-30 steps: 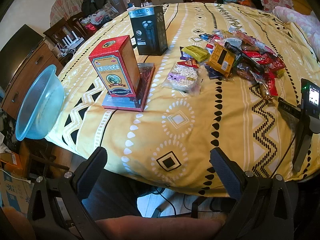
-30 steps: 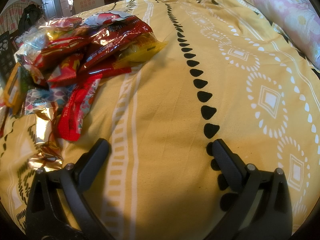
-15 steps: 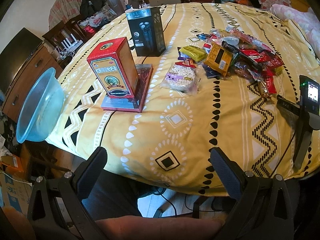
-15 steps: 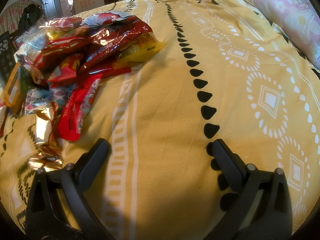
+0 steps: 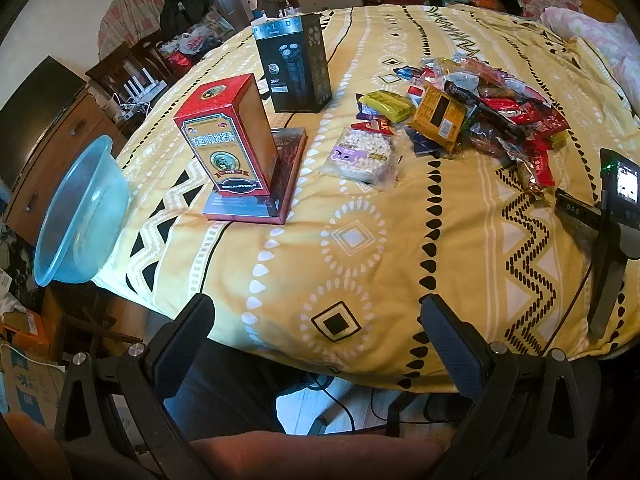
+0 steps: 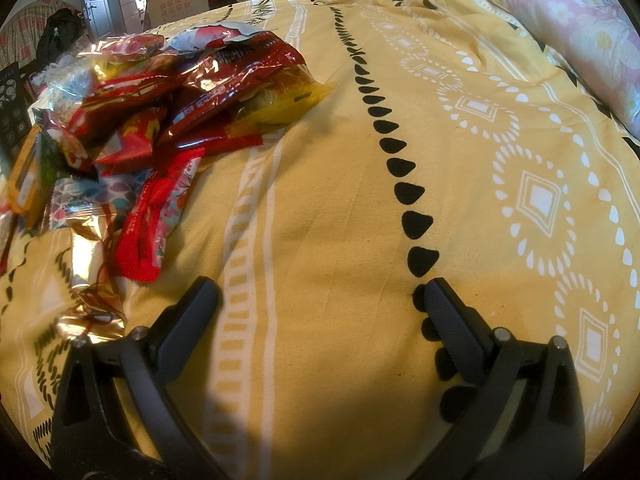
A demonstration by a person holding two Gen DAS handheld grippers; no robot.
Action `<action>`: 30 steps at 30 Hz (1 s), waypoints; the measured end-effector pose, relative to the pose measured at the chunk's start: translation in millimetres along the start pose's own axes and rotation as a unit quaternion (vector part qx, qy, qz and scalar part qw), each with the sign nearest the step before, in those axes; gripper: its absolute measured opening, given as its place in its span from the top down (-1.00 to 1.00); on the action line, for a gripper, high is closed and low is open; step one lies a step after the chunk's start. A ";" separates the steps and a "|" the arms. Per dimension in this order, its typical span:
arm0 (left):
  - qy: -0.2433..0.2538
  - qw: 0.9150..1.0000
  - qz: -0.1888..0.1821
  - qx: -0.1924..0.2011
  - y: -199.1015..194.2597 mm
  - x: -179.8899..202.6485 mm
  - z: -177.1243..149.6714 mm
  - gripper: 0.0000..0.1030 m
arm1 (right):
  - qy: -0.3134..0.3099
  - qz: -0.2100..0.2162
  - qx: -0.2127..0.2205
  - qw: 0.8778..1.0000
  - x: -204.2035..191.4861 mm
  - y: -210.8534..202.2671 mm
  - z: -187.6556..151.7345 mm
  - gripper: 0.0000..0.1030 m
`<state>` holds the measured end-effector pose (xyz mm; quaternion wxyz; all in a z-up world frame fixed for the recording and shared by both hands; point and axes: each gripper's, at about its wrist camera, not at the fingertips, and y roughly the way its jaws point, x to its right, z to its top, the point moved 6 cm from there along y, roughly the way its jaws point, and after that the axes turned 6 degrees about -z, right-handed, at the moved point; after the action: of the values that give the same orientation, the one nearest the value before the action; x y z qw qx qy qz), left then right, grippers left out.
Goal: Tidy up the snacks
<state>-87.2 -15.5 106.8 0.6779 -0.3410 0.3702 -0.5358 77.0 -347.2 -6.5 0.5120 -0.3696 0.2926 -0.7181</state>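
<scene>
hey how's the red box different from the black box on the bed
The red box stands on a flat book-like pack near the bed's edge; the black box stands straight on the yellow bedspread, farther back. The red box carries Chinese print and a round emblem; the black box shows a shaver picture. Both are upright, tall cartons left of the snack pile.

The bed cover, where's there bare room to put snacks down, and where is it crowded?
The bed cover is bare along its near edge, in front of the red box and the white candy bag. It is also bare right of the snack pile, toward the pink pillow. The snack pile itself is crowded.
</scene>
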 end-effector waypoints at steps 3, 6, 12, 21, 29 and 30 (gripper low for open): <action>0.001 1.000 0.000 0.001 1.2 0.3 0.1 -1.00 | 0.000 0.000 0.000 1.000 -0.2 -0.6 -0.4 -1.00; 0.000 1.000 0.000 -0.002 2.2 0.6 -0.4 -1.00 | 0.000 0.000 0.000 1.000 0.0 0.0 0.0 -1.00; 0.002 1.000 0.000 -0.003 4.6 1.6 -0.8 -1.00 | 0.000 0.000 0.000 1.000 0.0 0.0 0.0 -1.00; 0.004 1.000 0.000 -0.004 6.5 3.0 -1.1 -1.00 | 0.000 0.000 0.000 1.000 -0.2 -1.0 -0.6 -1.00; 0.009 1.000 0.010 -0.001 7.8 5.5 -2.1 -1.00 | 0.000 0.000 0.000 1.000 0.0 -0.1 -0.1 -1.00; 0.009 1.000 0.011 -0.001 7.8 5.5 -1.9 -1.00 | 0.000 0.000 0.000 1.000 0.0 -0.1 0.0 -1.00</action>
<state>-84.3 -19.5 98.5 0.6800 -0.3327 0.3801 -0.5315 77.0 -347.1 -6.5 0.5120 -0.3696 0.2926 -0.7181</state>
